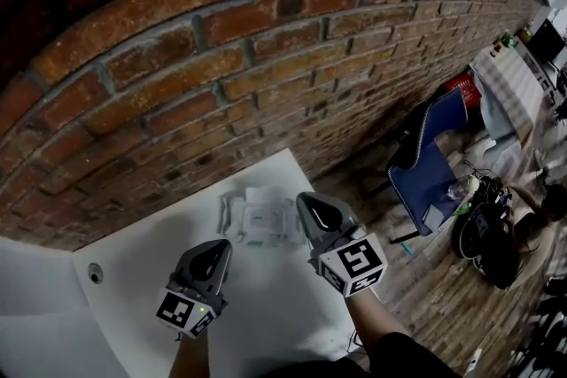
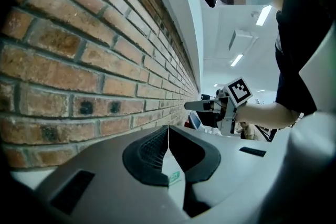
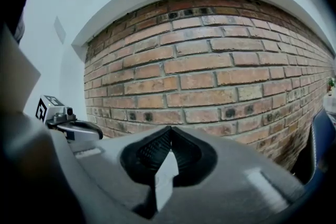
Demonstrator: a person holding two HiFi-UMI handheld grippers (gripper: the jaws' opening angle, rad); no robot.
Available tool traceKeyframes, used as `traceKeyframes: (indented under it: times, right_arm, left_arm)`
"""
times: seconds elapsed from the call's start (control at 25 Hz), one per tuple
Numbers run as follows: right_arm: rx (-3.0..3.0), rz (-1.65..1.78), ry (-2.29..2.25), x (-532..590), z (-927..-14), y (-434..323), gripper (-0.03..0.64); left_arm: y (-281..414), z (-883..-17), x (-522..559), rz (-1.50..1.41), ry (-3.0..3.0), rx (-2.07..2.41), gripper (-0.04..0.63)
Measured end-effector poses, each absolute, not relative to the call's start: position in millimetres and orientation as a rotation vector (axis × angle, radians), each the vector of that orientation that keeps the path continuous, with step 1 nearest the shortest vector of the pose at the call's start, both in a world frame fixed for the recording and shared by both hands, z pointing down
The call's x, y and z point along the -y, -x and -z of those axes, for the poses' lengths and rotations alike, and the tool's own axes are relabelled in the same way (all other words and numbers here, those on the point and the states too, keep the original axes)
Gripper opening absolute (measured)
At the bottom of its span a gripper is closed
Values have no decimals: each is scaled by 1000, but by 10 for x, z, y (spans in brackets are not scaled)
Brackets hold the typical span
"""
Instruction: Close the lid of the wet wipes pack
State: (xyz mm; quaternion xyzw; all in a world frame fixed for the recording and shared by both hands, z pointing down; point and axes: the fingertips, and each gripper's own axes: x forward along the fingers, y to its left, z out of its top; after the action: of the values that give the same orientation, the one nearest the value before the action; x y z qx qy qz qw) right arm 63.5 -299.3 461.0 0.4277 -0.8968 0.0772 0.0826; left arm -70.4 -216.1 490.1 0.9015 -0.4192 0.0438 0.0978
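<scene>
Toward the far edge of the white counter, close under the red brick wall, a flat white wet wipes pack is seen lying face up. Whether its lid is raised cannot be made out from the head view. The pack appears to have been laid flat so that the lid can be pressed down from above.

Nearer the person, the left tongs and the right tongs are held over the counter, the right just beside the pack, neither judged to be touching it. Both pairs are pressed together at the tips with nothing pinched, as shown in each gripper view, where only wall is faced. Joined tips would probably serve as a blunt pusher for the lid.
</scene>
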Motion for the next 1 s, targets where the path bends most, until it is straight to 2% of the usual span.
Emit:
traceKeyframes:
  times: [1.0]
  right_arm:
    - [2555, -335, -1094, 3600, -5415, -290, -2]
  left_arm:
    - [762, -5776, 2354, -286, -2510, 1184, 5]
